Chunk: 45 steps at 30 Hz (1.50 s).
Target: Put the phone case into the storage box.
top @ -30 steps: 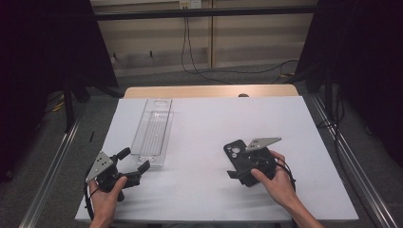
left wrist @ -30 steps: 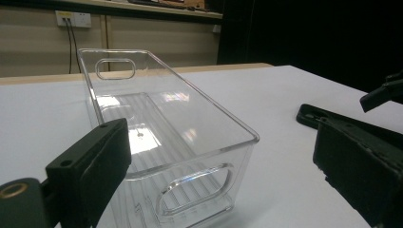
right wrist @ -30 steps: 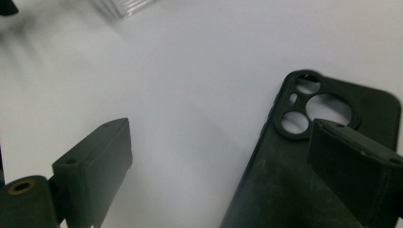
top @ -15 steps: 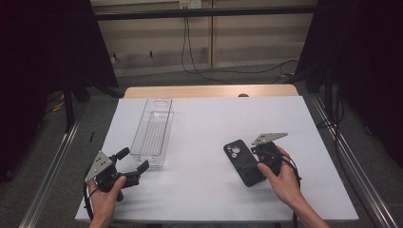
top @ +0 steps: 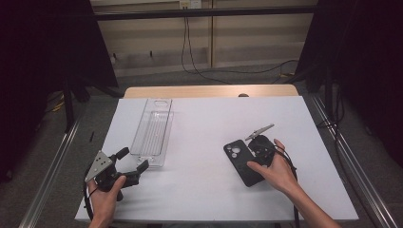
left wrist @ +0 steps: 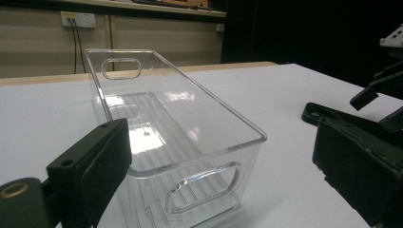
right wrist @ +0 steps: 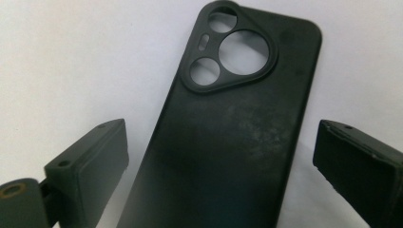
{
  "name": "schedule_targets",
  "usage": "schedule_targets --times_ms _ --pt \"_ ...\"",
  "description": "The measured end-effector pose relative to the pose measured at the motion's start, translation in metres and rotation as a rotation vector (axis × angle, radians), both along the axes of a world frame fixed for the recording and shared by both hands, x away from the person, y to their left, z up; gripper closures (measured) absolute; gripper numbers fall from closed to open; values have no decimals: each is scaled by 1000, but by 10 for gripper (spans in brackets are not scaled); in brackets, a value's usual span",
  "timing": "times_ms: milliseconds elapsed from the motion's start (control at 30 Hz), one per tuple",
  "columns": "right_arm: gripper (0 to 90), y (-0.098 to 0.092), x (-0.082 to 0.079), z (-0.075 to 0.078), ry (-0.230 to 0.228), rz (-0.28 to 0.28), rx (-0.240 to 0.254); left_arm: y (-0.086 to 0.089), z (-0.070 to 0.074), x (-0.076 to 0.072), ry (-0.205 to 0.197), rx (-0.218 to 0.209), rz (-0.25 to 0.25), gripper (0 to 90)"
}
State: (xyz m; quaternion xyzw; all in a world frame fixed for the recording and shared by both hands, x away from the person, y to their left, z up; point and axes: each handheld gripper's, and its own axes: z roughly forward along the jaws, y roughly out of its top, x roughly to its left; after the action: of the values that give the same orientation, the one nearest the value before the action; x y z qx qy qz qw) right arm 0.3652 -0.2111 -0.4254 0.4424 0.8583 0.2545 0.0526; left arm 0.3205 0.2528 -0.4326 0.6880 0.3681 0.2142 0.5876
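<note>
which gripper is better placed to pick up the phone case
Right. The right gripper is at the case, its open jaws either side of it. The left gripper sits across the table by the clear bin.

One clear plastic bin point(top: 153, 132), one black phone case point(top: 243, 163), two hand-held grippers: left point(top: 130, 161) and right point(top: 253, 148), on one white bench point(top: 204, 114)
</note>
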Motion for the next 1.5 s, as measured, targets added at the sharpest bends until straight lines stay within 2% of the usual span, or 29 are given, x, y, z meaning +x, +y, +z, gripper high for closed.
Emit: schedule_targets --times_ms 100,167,367,567,733,1067,1333,1500 --pt "47 4 5 -4 40 -3 -44 0 0 0 0 0 -1 57" --pt "58 5 9 -6 38 -4 -66 0 0 0 -1 1 0 57" --pt "42 11 14 -11 82 -14 -79 0 0 0 -3 3 0 57" --pt "0 20 13 -15 73 3 -134 2 0 0 -7 7 12 57" --pt "0 25 12 -17 65 -11 -177 1 0 0 -7 7 11 57" --pt "0 26 11 -17 58 -17 -177 1 0 0 -8 -7 11 57" --pt "0 23 7 -19 25 -14 -164 1 0 1 -1 -12 6 57" --pt "0 26 10 -18 56 -26 -174 1 0 1 -3 -12 7 57"
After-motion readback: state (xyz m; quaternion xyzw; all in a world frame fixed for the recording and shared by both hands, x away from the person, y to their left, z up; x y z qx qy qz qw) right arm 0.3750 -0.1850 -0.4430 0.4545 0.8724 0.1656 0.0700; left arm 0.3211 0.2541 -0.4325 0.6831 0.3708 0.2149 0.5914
